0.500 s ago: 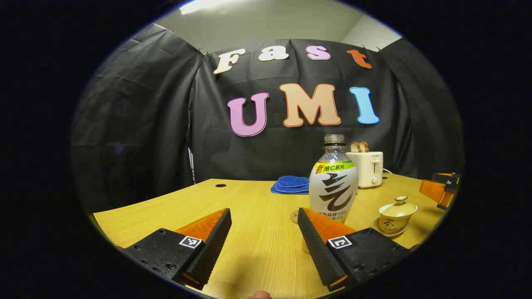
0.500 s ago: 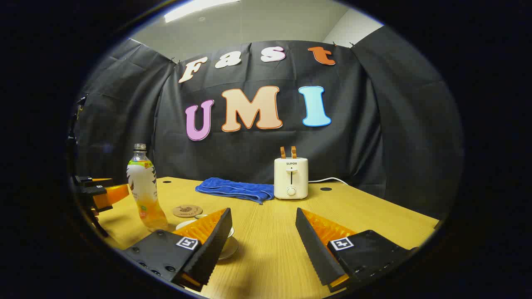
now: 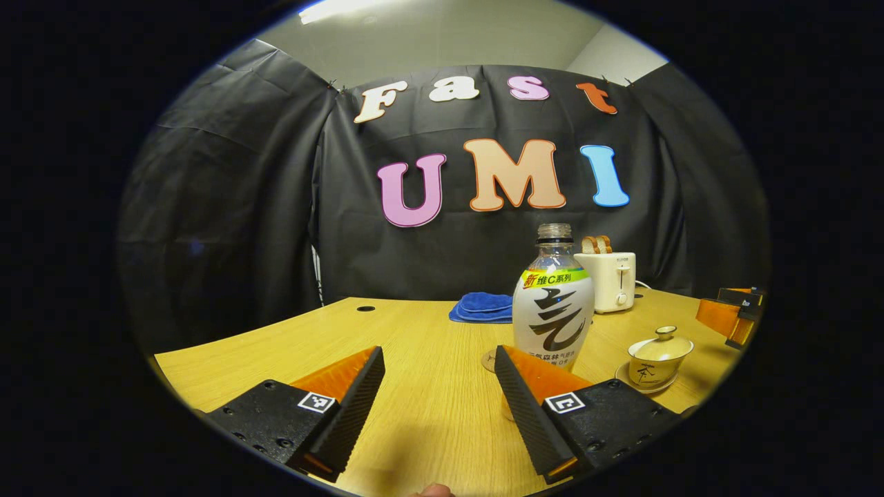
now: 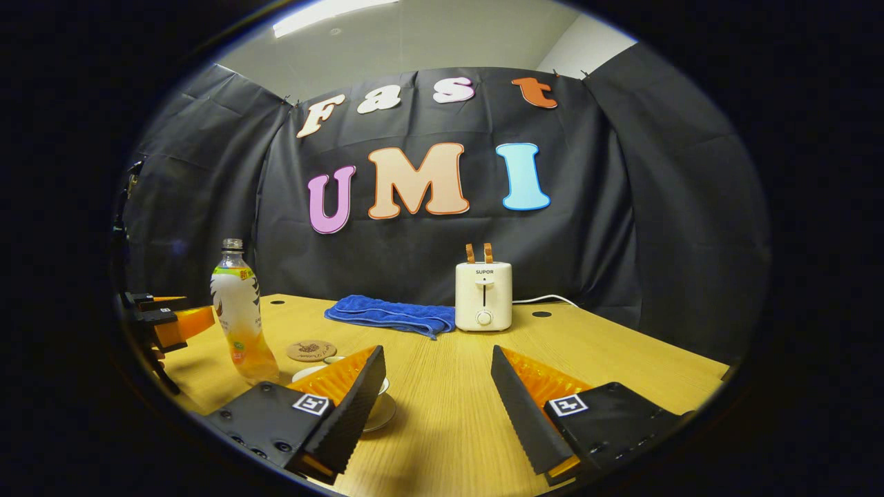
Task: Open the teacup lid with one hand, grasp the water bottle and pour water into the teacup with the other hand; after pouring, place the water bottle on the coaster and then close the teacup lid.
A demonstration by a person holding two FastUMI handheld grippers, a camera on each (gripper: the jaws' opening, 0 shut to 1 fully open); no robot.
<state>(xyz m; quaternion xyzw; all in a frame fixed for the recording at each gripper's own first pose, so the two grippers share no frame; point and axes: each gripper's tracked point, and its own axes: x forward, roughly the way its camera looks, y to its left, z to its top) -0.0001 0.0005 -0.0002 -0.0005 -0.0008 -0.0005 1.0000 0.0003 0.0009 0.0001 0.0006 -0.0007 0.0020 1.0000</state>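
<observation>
Partly teacup (behind fingers)

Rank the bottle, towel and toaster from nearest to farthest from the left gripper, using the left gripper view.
1. Bottle: just beyond the left gripper, to its right.
2. Towel: behind the bottle, mid-table.
3. Toaster: far right, by the wall.

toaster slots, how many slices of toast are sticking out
2. Both slices stand side by side in the top of the white toaster at the back of the table: left slice, right slice. More could sit lower inside, hidden.
</observation>
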